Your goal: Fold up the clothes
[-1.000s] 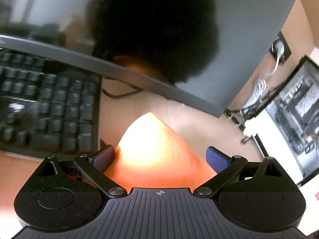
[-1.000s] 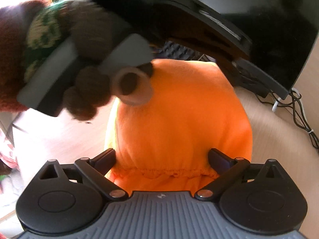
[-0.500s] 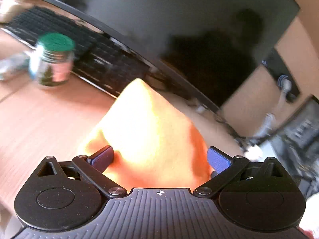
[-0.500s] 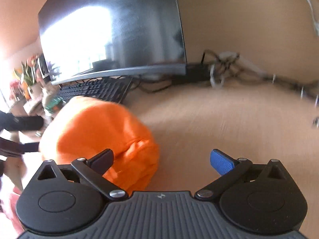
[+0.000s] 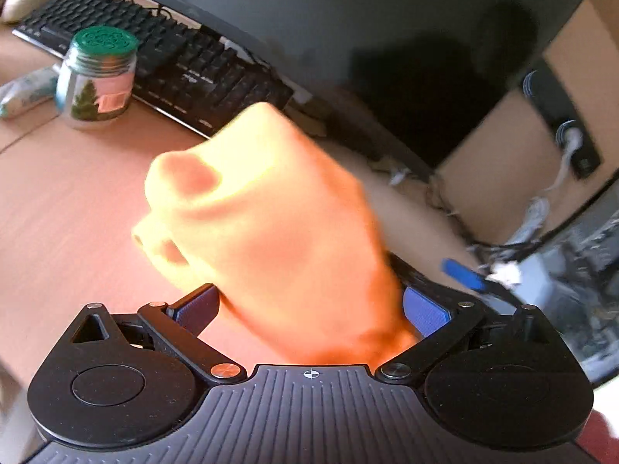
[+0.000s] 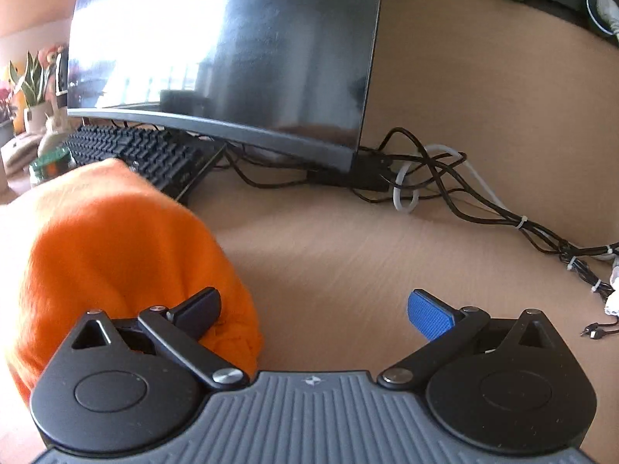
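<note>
- Wooden table (image 6: 348, 255) under a dark monitor (image 6: 232, 46), black keyboard (image 5: 154, 58) and green-lidded jar (image 5: 96, 77) to the left, cable tangle (image 6: 445, 193) to the right.
- Orange garment (image 5: 271, 224) bunched into a lifted lump between the fingers of the left claw (image 5: 309, 309); fingers spread wide, cloth draped through rather than visibly pinched.
- Right claw (image 6: 313, 309) wide open, holding nothing; garment (image 6: 116, 251) now beside its left finger, no longer centred between both as a second ago.
- Blur in the left view: mid-swing, jar newly in sight.
- Meaning for the fold, as a judgement: right side let go, cloth crumpled, no flat fold visible.
</note>
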Motion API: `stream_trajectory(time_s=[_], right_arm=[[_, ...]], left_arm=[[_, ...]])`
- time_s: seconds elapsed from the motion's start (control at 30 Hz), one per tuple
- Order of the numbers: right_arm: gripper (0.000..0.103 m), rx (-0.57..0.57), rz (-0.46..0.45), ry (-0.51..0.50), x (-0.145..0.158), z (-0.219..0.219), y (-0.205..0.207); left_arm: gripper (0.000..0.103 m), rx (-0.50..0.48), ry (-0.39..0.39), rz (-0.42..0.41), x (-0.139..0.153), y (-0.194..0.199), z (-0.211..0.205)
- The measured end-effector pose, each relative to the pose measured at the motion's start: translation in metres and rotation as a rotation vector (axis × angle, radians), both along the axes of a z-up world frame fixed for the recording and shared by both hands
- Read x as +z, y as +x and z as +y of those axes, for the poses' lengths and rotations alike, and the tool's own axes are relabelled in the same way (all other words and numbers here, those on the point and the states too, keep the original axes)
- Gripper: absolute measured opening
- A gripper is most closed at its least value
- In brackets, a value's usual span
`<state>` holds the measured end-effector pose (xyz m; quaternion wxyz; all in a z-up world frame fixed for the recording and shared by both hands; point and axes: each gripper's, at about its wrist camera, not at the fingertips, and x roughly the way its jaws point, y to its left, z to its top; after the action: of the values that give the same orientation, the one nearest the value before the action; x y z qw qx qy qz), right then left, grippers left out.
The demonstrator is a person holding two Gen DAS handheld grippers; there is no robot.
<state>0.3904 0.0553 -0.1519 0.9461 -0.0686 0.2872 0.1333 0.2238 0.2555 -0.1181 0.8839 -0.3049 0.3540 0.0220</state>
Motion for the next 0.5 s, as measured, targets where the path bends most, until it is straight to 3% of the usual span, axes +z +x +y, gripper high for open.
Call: stream_trajectory(time_s=[0.1, 0.27, 0.5], right_arm=[[0.103, -0.017, 0.011, -0.009, -0.003, 0.000, -0.011], [0.103, -0.041, 0.032, -0.031, -0.002, 0.012, -0.022], [0.103, -0.055, 0.051, -0.016, 0.001, 0.016, -0.030]], left_arm=[[0.103, -0.016, -0.024, 0.008, -0.011, 0.034, 0.023], [0.103, -0.097, 0.043, -0.024, -0.018, 0.076, 0.026], [0.103, -0.102, 0.110, -0.190, 0.023, 0.045, 0.044]])
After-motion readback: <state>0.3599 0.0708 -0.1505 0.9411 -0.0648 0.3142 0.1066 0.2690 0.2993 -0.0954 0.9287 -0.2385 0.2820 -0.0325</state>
